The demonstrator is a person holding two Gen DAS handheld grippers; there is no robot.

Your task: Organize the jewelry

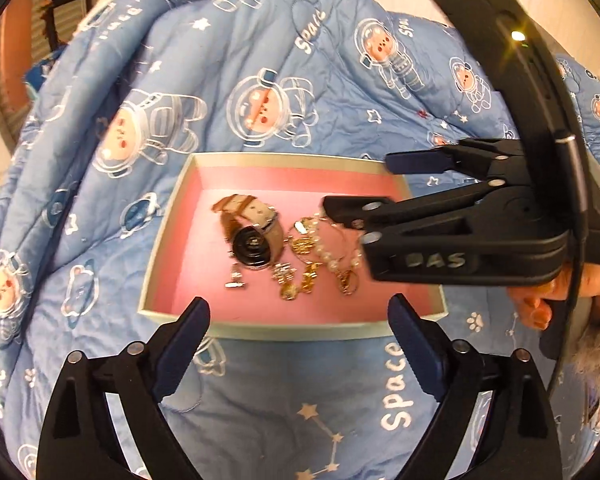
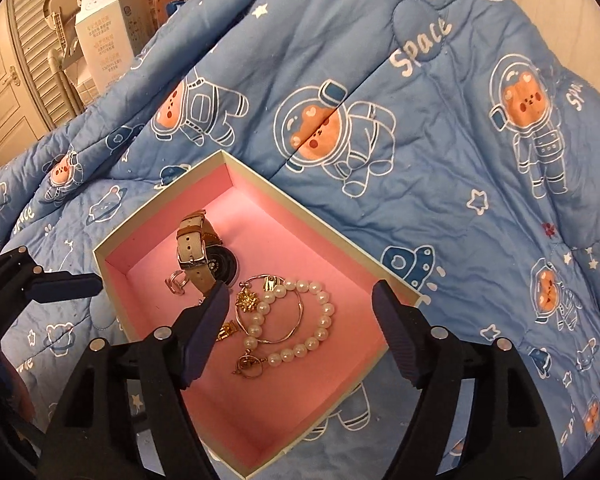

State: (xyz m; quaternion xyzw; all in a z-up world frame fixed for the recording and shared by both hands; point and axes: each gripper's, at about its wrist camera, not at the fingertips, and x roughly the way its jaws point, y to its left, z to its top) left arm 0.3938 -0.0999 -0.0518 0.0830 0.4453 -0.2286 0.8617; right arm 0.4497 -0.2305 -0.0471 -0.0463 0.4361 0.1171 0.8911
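A pink-lined box [image 1: 172, 216] [image 2: 160, 200] lies on a blue quilt. In it lie a watch with a tan strap [image 1: 252, 244] [image 2: 198, 244], a pearl bracelet [image 1: 332, 258] [image 2: 320, 320], a thin gold bangle [image 2: 296, 320] and several small gold pieces [image 1: 300, 276] [image 2: 246, 300]. My left gripper [image 1: 300, 312] is open and empty at the box's near rim. My right gripper [image 2: 300, 300] [image 1: 356, 180] is open and empty, hovering over the pearl bracelet inside the box.
The blue astronaut-print quilt [image 1: 284, 400] [image 2: 440, 160] covers the whole surface and rises in folds behind the box. A white carton [image 2: 100, 40] and louvred doors [image 2: 28, 32] stand at the far left. The left gripper's finger shows in the right wrist view [image 2: 64, 286].
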